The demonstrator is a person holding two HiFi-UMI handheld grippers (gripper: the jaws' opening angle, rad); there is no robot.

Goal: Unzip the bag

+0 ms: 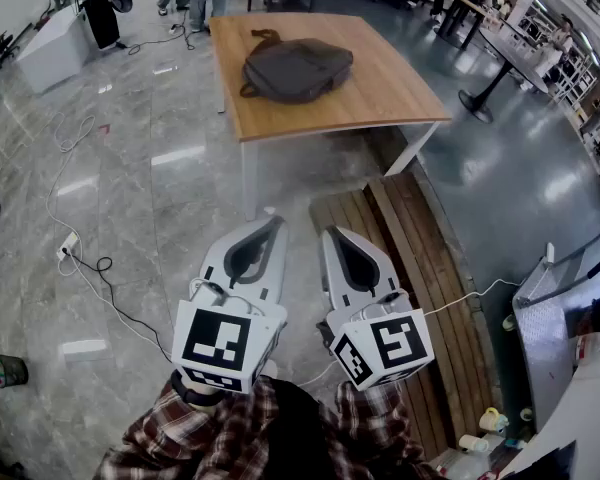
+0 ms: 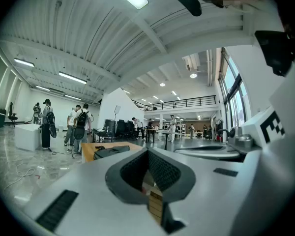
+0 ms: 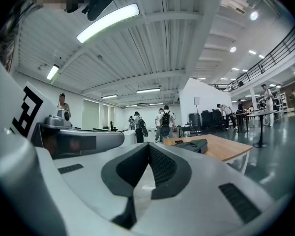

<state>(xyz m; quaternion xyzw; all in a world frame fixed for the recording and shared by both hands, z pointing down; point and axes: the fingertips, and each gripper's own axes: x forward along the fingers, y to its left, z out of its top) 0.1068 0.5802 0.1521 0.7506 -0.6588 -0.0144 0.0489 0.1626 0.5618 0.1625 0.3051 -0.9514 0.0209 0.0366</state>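
Nearest to me, at the lower edge of the head view, are the red-and-dark plaid sleeves (image 1: 230,433) of the arms carrying my tools. My left gripper (image 1: 276,219), white-shelled with a black-and-white marker cube, has its dark ribbed fingers (image 2: 162,168) brought together at the tips with nothing between them. My right gripper (image 1: 329,232) is the same, its ribbed fingers (image 3: 162,163) meeting at the tips on nothing. Both hang side by side over the grey polished stone floor (image 1: 130,168), pointing forward.

Just beyond the right gripper lies a low platform of brown wooden planks (image 1: 420,268). To the left, a black cable and a white cable (image 1: 90,263) trail across the floor.

Further on stands a light-brown wooden table with white legs (image 1: 380,88). The task's thing, a dark grey soft fabric bag (image 1: 296,68), lies flat on the tabletop toward its far left part, well apart from both grippers. A carrying loop shows at its far end and a strap curls off its left side. I cannot make out its zip at this range. Both gripper views show the same flat shape (image 2: 110,151) (image 3: 192,144).

Standing people with backpacks (image 3: 164,122) occupy the far hall.
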